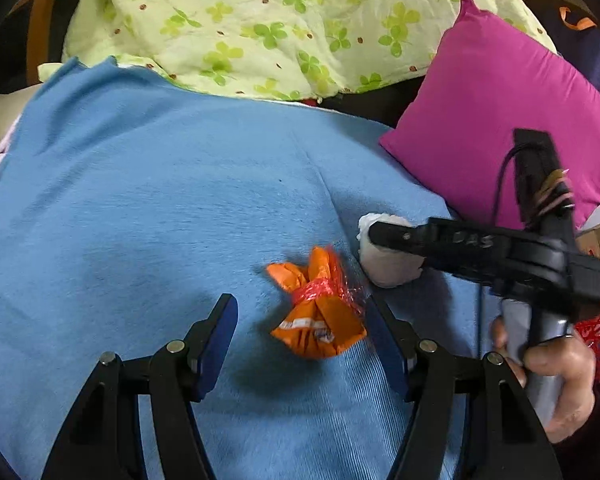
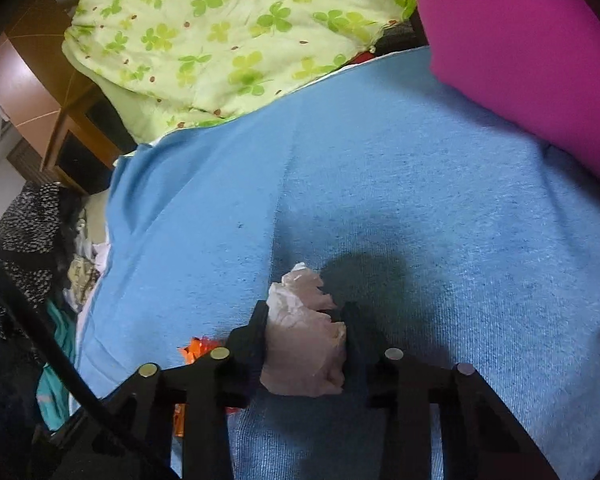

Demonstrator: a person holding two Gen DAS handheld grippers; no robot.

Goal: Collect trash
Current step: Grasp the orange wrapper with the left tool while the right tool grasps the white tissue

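We see the right gripper (image 2: 305, 330) closed on a crumpled white tissue (image 2: 302, 336), which is pressed between its two pads just above the blue blanket (image 2: 420, 184). The left gripper (image 1: 300, 326) stands open over the same blanket, and an orange snack wrapper (image 1: 320, 312) lies between its fingers; it seems to touch neither pad, but the picture is blurred there. A pink pillow (image 1: 496, 120) and a clover-print quilt (image 1: 260, 20) lie behind.
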